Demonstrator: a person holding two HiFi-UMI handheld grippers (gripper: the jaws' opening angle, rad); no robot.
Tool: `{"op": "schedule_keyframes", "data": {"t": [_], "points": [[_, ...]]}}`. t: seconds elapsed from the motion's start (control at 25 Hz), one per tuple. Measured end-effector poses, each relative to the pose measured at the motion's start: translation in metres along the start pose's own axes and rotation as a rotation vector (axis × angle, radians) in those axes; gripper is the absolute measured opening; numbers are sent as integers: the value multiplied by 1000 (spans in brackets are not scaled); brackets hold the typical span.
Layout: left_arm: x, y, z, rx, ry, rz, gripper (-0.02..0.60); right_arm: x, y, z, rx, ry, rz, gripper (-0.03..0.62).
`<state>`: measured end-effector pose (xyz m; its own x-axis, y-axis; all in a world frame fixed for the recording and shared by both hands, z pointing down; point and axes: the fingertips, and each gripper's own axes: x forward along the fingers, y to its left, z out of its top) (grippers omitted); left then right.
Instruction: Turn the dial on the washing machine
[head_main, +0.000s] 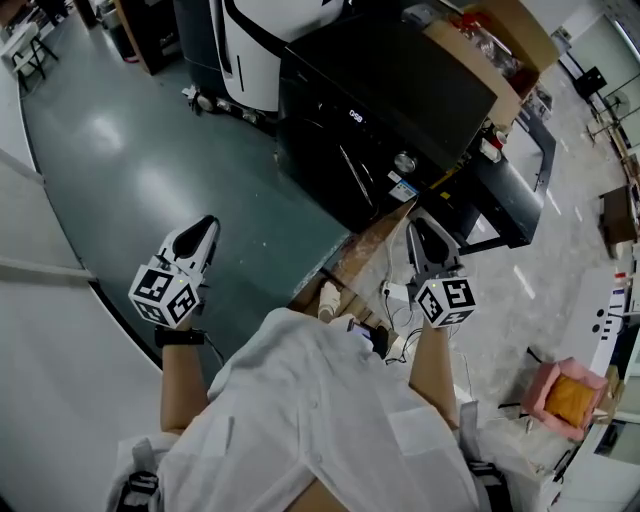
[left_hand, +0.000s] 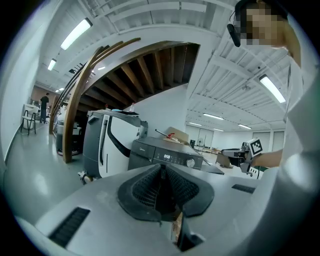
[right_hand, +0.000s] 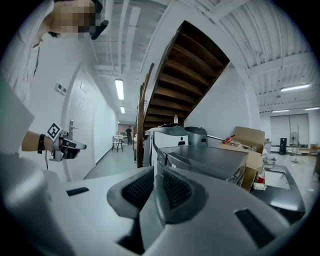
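Note:
The dark washing machine (head_main: 380, 110) stands ahead of me with a lit display on its front panel. Its round silver dial (head_main: 404, 162) sits on that panel; in the left gripper view the dial (left_hand: 190, 162) shows to the right of the display. My left gripper (head_main: 207, 226) hovers over the green floor, well left of the machine, jaws shut and empty. My right gripper (head_main: 420, 228) is held just short of the machine's front, below the dial, not touching it, also shut and empty. In the right gripper view I see only the machine's top (right_hand: 210, 156).
A white appliance (head_main: 250, 40) stands left of the washer and an open cardboard box (head_main: 490, 50) sits behind it. A wooden stair stringer (head_main: 370, 245) and cables (head_main: 395, 300) lie near my feet. A pink box (head_main: 565, 400) is at the right. A distant person (left_hand: 44, 107) stands down the hall.

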<state>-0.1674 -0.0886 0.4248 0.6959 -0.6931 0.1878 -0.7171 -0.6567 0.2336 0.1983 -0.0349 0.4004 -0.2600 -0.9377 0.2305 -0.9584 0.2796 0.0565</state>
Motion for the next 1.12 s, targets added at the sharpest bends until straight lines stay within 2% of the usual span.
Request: {"op": "schedule_keyframes", "data": {"t": [0.24, 0.44, 0.64, 0.76, 1.12], "points": [[21, 10, -8, -44, 8, 71, 37, 57, -41, -20, -105, 119, 31, 94], [34, 9, -15, -74, 19, 115, 37, 104, -67, -28, -175, 183, 68, 124], [44, 9, -22, -82, 37, 146, 37, 146, -89, -37, -254, 241, 70, 164], [48, 8, -25, -86, 45, 159, 37, 166, -98, -46, -291, 282, 74, 193], [60, 4, -33, -104, 67, 175, 37, 199, -107, -85, -389, 433, 98, 229]]}}
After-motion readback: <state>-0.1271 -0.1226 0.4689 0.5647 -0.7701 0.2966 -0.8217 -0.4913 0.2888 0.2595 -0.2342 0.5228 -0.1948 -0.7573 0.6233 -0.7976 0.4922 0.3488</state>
